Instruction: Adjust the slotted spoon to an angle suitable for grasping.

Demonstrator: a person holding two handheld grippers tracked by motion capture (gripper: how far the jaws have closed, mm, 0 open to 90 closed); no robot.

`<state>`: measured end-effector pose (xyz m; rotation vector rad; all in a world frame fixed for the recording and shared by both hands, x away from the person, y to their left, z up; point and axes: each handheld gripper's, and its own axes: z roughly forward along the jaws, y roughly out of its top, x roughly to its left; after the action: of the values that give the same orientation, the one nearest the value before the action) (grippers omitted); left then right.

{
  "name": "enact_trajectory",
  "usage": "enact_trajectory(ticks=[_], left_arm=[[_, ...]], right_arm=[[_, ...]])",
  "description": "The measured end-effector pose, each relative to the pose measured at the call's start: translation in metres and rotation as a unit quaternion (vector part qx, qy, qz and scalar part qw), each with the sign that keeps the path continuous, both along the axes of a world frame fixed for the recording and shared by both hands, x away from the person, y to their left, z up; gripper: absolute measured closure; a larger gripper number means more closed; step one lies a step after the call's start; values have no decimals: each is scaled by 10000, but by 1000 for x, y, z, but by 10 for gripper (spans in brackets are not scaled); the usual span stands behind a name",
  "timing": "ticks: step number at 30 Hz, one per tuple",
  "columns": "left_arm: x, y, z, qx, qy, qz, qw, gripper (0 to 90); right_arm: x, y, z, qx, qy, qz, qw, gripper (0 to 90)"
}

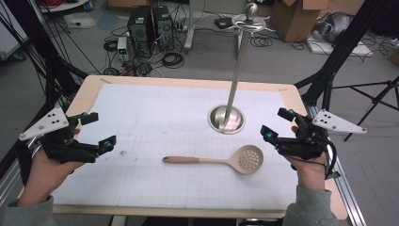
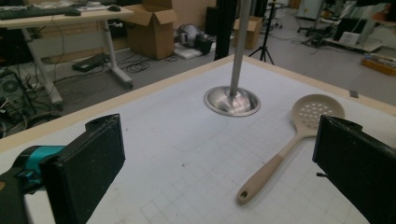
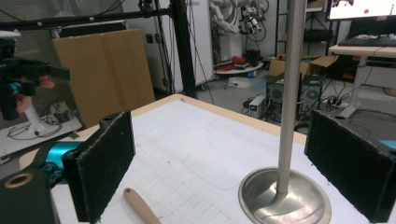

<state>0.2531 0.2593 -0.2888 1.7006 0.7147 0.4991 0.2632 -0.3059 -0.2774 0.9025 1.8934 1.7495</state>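
A beige slotted spoon [image 1: 221, 159] lies flat on the white mat, handle to the left, perforated bowl [image 2: 316, 110] to the right. Behind it stands a steel pole on a round base [image 1: 226, 119], also seen close in the right gripper view [image 3: 284, 198]. My left gripper [image 1: 98, 131] hovers open at the table's left side, nothing between its jaws. At the right side my right gripper [image 1: 276, 124] is open too, just right of the spoon's bowl. The spoon's handle end [image 3: 140, 207] shows between the right jaws, farther off on the mat.
The white gridded mat [image 1: 155, 117] covers a wooden table [image 1: 89, 89]. Black frame posts [image 1: 339, 52] stand at both far corners. Computers, cables and cardboard boxes [image 1: 296, 19] crowd the floor beyond the table. A tripod [image 1: 376, 99] stands off the right edge.
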Motion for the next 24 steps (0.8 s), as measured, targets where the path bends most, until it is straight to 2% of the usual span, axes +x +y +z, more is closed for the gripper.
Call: enact_trajectory(ticks=[3, 6, 11, 12, 17, 24], left_arm=[[-1, 0, -1, -67, -225, -106, 9997, 27], [-1, -2, -2, -68, -280, -123, 9995, 27], [0, -2, -5, -21, -267, -171, 9995, 27], [1, -2, -7, -5, -263, -167, 9995, 27], [2, 1, -10, 6, -252, -144, 9996, 27], [-2, 10, -10, -138, -313, -51, 9994, 27]], right_arm=[[2, 1, -2, -43, 29, 51, 10000, 73], [3, 4, -3, -101, 52, 65, 9999, 73], [4, 9, -4, -208, 48, 156, 9996, 73], [6, 14, -5, -283, 94, 298, 9991, 73], [9, 23, -9, -456, 144, 515, 9975, 73], [16, 42, -16, -629, 162, 832, 9944, 73]])
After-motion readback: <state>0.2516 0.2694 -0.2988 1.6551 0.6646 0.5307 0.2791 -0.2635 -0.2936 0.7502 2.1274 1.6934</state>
